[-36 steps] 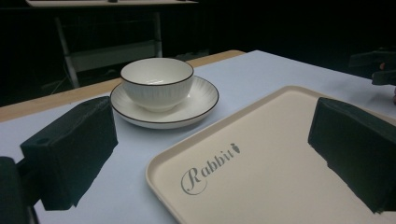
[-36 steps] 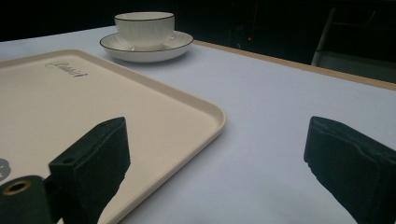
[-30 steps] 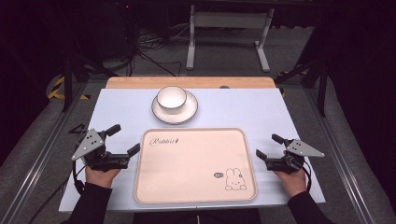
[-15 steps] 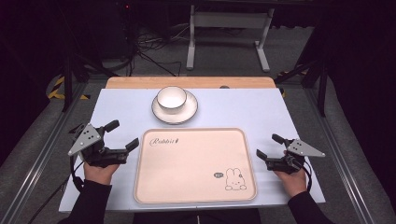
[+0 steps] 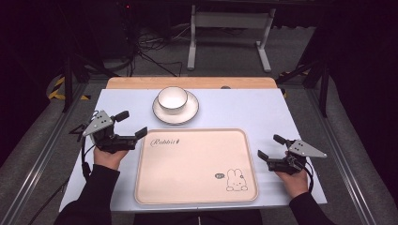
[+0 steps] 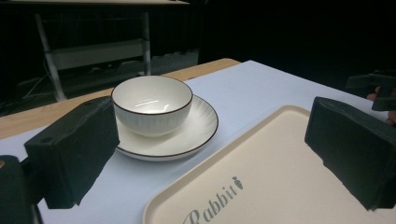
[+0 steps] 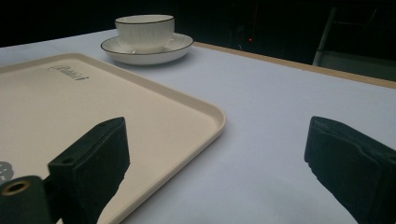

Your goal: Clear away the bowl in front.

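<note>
At the left of the high view, the left tongs [image 5: 131, 123] sit in the person's left hand [image 5: 109, 157] on the pale blue bench [image 5: 263, 112], jaws spread wide with nothing between them, just beside the tray's left edge. In the left gripper view the bowl [image 6: 152, 103] and its saucer [image 6: 196, 130] lie beyond the gap between the jaws. In the centre of the high view the cream tray [image 5: 197, 164], bare but for printed lettering and a rabbit drawing, lies flat; above it, at upper centre, the white bowl stands on the saucer. At the lower right, the right tongs [image 5: 270, 146] in the right hand [image 5: 293, 180] are also wide open and empty, near the tray's right edge.
</note>
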Demonstrator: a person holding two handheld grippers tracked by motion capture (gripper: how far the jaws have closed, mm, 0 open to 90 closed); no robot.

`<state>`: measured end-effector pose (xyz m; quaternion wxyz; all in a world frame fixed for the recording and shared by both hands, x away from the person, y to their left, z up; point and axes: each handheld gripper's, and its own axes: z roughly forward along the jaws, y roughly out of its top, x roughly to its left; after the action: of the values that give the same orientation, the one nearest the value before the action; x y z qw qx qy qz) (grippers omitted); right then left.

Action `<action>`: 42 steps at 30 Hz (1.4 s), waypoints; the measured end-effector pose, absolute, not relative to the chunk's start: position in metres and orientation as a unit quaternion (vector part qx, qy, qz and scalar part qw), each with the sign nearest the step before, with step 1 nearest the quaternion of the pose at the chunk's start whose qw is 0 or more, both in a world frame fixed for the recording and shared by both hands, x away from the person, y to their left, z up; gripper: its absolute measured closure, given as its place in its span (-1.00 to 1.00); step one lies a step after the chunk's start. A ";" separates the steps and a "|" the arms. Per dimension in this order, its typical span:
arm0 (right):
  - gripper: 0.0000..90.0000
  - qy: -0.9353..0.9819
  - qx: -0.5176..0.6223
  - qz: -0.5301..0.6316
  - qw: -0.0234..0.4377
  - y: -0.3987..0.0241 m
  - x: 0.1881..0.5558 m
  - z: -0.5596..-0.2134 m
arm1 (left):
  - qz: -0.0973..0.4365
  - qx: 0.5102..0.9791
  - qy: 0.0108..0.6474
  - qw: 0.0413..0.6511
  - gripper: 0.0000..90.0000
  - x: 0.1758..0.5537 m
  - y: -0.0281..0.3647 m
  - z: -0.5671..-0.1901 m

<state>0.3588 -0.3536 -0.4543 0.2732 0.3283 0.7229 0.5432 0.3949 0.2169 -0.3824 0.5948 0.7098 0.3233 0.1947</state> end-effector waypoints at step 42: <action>-0.82 0.725 0.333 0.539 0.270 -0.353 0.360 -0.454 | 0.184 0.737 0.310 0.572 -0.93 0.475 0.169 -0.354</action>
<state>0.3598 -0.3528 -0.4543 0.2701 0.3327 0.7250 0.5391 0.4746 0.1691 -0.3539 0.5716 0.7372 0.3096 0.1843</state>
